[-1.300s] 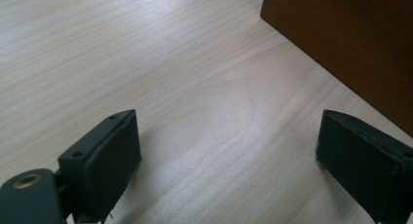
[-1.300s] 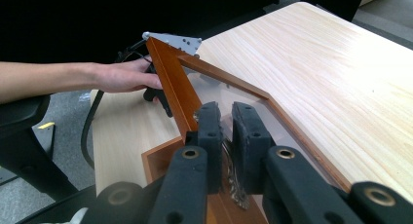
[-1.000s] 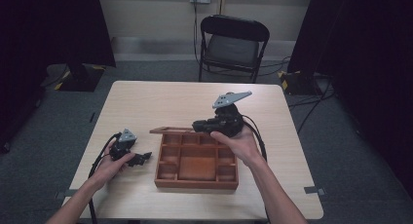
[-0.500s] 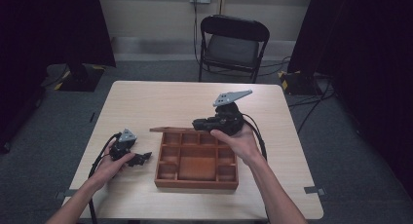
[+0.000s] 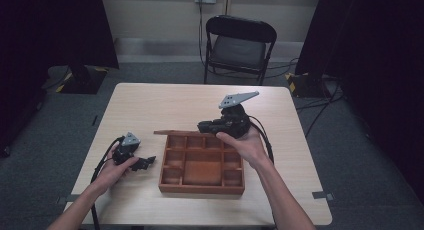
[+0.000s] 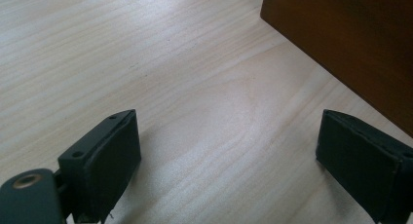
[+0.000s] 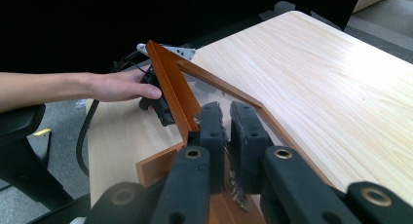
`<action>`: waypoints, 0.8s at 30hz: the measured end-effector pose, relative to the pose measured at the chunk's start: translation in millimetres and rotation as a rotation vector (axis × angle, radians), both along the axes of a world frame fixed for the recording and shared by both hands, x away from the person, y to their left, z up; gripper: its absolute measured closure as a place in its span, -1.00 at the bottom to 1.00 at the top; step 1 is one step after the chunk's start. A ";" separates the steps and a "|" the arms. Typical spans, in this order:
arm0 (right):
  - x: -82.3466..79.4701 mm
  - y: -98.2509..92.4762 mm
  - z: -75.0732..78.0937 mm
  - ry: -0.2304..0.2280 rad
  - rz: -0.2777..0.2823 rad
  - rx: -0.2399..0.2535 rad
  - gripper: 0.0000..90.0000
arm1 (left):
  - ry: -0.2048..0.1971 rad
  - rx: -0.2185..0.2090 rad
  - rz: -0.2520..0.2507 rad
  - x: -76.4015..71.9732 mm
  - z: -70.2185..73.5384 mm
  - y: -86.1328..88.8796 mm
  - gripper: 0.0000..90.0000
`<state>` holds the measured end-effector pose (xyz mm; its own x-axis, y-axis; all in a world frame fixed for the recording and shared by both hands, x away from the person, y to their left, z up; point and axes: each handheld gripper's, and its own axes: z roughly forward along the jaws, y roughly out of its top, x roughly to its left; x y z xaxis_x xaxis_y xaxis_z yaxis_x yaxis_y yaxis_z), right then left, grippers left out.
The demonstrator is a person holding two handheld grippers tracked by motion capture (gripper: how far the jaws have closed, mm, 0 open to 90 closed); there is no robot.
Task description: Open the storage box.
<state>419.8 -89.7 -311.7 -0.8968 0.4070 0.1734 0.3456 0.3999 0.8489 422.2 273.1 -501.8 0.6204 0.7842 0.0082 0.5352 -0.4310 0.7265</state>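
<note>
While the pale wooden table point(image 5: 150, 105) carries a reddish-brown wooden box divided into compartments point(image 5: 202, 162) near the middle of its near edge, the person's right hand point(image 5: 245, 142) holds the right gripper point(image 5: 202, 126) over the box's far edge. From the right gripper view, that gripper's two black jaws are pressed close together on the thin edge of a clear lid panel framed in reddish-brown wood point(image 7: 175, 90), which is tilted up, its raised corner pointing away from the camera; from the high view the lid's frame shows as a thin strip reaching toward the table's left edge from the box's far left corner. The left hand point(image 5: 117, 165) rests on the table just beside the box's left wall, holding the left gripper point(image 5: 146, 162). From the left gripper view, its jaws stand wide apart with bare tabletop between them, and the box's side wall lies close by one jaw. A black folding chair point(image 5: 240, 45) stands beyond the table's far edge.
</note>
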 end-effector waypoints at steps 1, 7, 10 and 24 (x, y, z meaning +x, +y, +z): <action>0.7 -0.1 0.2 -0.001 -0.002 0.001 0.89 | 0.000 0.000 0.000 0.0 0.0 0.0 -0.82; 3.2 -0.6 1.2 0.005 -0.007 0.010 0.88 | -0.001 -0.003 0.002 -0.1 -0.1 -0.2 -0.82; 4.0 -0.5 1.7 0.006 -0.009 0.010 0.88 | -0.001 -0.004 0.003 -0.1 -0.2 -0.3 -0.82; 9.4 -1.7 3.3 0.012 -0.016 0.027 0.88 | -0.001 -0.002 0.002 0.0 -0.1 -0.2 -0.82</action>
<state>429.2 -91.4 -308.4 -0.8878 0.4168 0.1954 0.3625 0.3715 0.8548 422.1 272.9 -501.9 0.6185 0.7857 0.0069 0.5356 -0.4281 0.7279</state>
